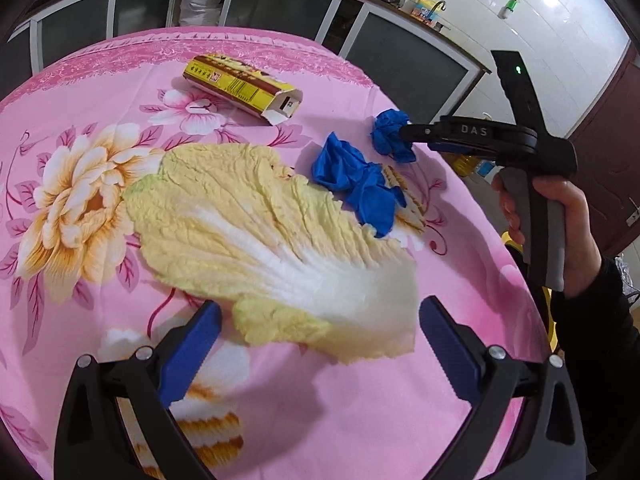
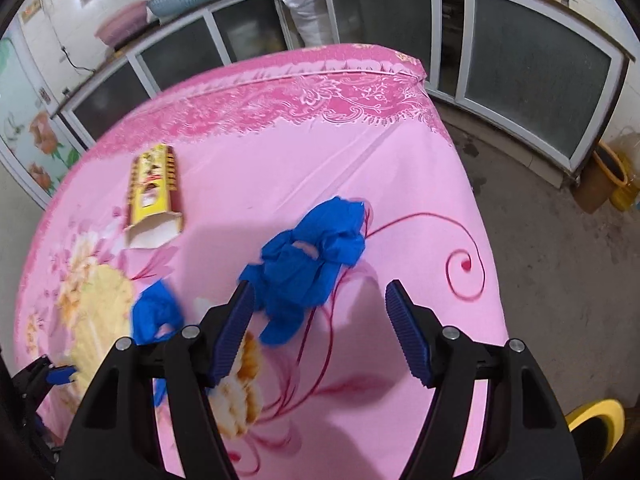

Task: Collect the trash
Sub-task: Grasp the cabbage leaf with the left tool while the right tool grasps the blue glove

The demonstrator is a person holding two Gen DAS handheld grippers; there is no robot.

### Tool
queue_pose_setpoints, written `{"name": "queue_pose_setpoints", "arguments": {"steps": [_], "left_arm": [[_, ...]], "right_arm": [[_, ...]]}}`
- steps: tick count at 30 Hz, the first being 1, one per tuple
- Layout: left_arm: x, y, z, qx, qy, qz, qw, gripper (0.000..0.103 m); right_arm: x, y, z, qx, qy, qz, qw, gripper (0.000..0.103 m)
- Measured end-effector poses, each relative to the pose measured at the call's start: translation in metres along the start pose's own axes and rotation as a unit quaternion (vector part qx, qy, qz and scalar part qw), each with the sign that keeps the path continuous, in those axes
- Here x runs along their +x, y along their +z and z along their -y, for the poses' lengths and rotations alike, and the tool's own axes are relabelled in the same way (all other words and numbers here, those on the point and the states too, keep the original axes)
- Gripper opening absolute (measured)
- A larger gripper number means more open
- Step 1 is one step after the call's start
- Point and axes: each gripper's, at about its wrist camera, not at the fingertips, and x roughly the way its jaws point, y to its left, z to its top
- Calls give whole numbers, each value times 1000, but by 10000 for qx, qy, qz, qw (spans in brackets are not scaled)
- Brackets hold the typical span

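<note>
on the left side of the left wrist view, the pink flowered tablecloth is spreading out with a big printed peony, and further back a yellow carton is lying on its side with its open end flap facing toward the right. in the middle a large pale cabbage leaf is lying flat on the cloth, its white stem end sitting between the blue pads of the left gripper, whose jaws are standing wide apart on either side of the stem, not pressing on it. to the right of the leaf a blue glove is lying crumpled, its near end just beside the leaf's edge. further right a second crumpled blue glove is sitting at the tip of the right gripper, which a hand is holding by its grey handle.

in the right wrist view, the carton is lying at the left, the first glove is showing low on the left beside the leaf, and the second glove is lying bunched just ahead of the right gripper. its jaws are open, the left pad touching or nearly touching the glove, the right pad well apart from it.
</note>
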Motion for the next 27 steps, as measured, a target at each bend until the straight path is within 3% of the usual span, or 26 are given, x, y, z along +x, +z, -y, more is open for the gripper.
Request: {"name": "queue_pose_setpoints", "arguments": {"steps": [4,7,8,9,11,12,14,16,27], "left_arm": [[11,11,-4,-106,-41,-69,9999,96],[15,20,-3,-160,-60,-46,9998,91],[16,22,-2,-135,-30,-28,9999,81],[17,24,2,-41,137,-13,9999,76],[20,26,7,105,453,19,9989,46],[20,27,7,125,546,48,9984,37],[17,30,1,35,583,103,9982,3],[8,31,-8,-137,295,142,9994,3],[-58,17,9,224,242,761,9966,3]], "right_arm": [[18,8,-4,7,-4,-187,9998,59],[23,11,-12,-129,-100,-199,9997,39],[24,11,-14,-149,-75,-224,9996,29],[26,11,-16,-180,-82,-247,9995,26],[27,11,-20,-223,-144,-230,9994,13],[26,11,-21,-223,-142,-197,9995,11],[22,10,-24,-228,-91,-163,9996,9],[16,9,-26,-224,-33,-127,9997,8],[-54,1,-29,-101,214,322,9992,8]]}}
